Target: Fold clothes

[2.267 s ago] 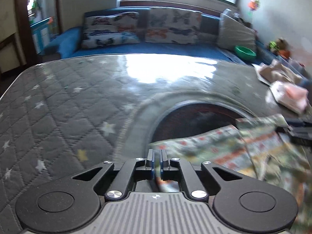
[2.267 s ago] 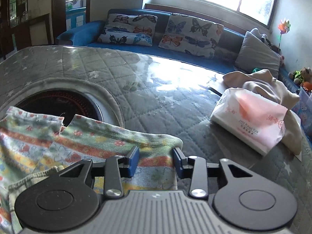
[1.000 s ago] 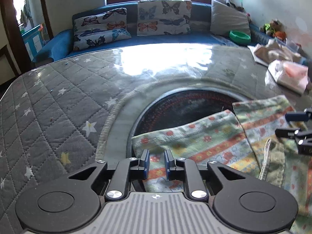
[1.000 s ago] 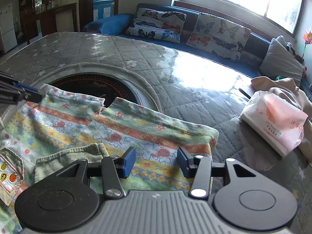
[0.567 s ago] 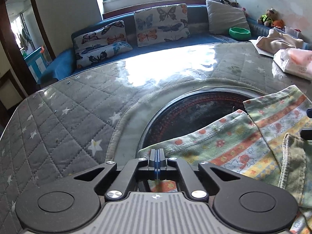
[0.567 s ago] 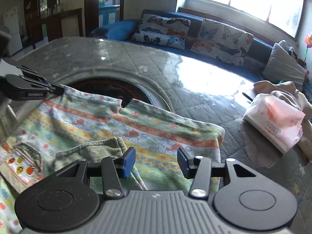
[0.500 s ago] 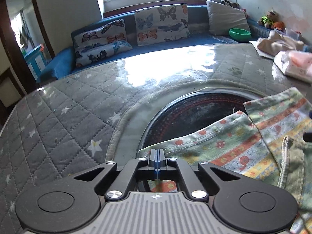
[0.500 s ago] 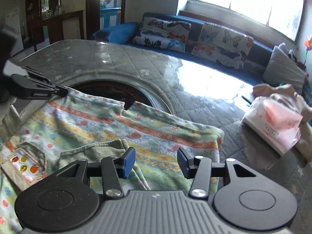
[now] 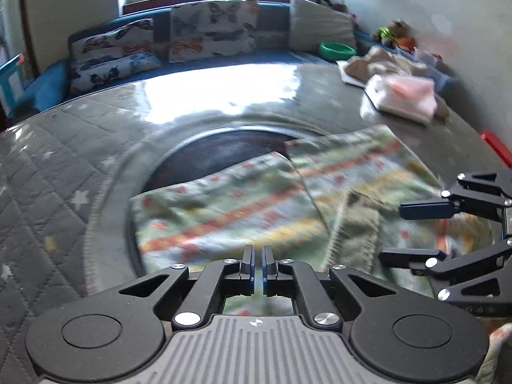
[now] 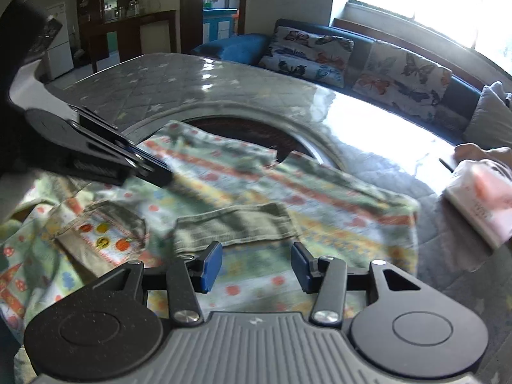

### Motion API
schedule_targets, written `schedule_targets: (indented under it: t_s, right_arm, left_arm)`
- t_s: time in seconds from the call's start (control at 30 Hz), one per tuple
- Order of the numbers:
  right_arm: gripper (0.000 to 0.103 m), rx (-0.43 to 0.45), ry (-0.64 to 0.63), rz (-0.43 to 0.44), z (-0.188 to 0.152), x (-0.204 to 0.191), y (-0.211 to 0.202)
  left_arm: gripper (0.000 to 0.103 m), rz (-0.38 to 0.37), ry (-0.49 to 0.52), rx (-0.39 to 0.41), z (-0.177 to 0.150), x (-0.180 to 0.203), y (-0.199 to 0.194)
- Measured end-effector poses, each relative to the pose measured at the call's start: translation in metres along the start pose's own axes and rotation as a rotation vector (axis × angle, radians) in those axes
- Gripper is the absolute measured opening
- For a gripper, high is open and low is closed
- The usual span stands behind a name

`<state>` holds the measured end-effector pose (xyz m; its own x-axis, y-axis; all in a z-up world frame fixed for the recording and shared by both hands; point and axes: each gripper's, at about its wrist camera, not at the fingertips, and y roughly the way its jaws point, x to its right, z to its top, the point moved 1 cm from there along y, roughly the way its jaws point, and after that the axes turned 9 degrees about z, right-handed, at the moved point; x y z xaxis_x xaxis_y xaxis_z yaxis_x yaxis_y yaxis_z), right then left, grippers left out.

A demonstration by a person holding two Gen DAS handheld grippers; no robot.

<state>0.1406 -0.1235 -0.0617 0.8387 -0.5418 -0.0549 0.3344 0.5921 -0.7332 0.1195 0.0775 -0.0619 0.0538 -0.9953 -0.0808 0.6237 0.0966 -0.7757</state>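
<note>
While the right gripper (image 10: 256,267) hangs low over the near part of the patterned trousers (image 10: 288,198) with its blue-padded fingers (image 10: 209,267) spread wide and nothing between them, the left gripper (image 9: 257,268) has its two fingers drawn almost together, a thin slit left between them; whether any cloth is caught there cannot be told, since the left wrist view is blurred. Seen from the right wrist view, the left gripper (image 10: 153,172) reaches in from the left, angled down with its tips at the cloth on the left leg. From the left wrist view the right gripper (image 9: 412,233) comes in from the right edge, fingers apart, one above the other, over the olive waistband (image 9: 358,233). That waistband (image 10: 236,224) lies folded over the trousers just beyond the right gripper's fingers, and a patch pocket (image 10: 102,233) with coloured dots sits to its left. Both legs point away, spread flat on the quilted grey table cover (image 10: 153,96), their hems reaching over a dark round opening (image 9: 224,150) in the table. Farther right lies a white and pink plastic packet (image 10: 480,198); its printing is too blurred to read. A blue sofa with butterfly cushions (image 10: 400,76) runs along the far wall.
</note>
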Motion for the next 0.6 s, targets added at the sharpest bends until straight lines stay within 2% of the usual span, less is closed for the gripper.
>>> schedule_targets:
  t_s: [0.1,0.3,0.37,0.5,0.6]
  right_arm:
    - [0.048,-0.006,-0.001,0.007,-0.004,-0.006,-0.001]
    - [0.050,-0.014,0.012,-0.001,-0.011,-0.007,-0.008]
    - [0.050,-0.016,0.025,-0.004,-0.014,-0.006,-0.010]
    - [0.050,-0.007,0.029,0.004,-0.019,-0.011,-0.021]
    - [0.050,-0.007,0.028,0.011,-0.024,-0.015,-0.026]
  left_arm:
    - [0.005,0.002,-0.001,-0.009,0.002,0.006,0.009]
    - [0.009,0.052,-0.005,0.024,0.015,0.003,0.024]
    - [0.016,0.076,-0.019,0.029,0.020,0.000,0.028]
    - [0.018,0.055,-0.088,0.007,0.021,-0.010,0.021]
    - [0.027,0.031,-0.101,0.009,0.006,-0.007,0.007]
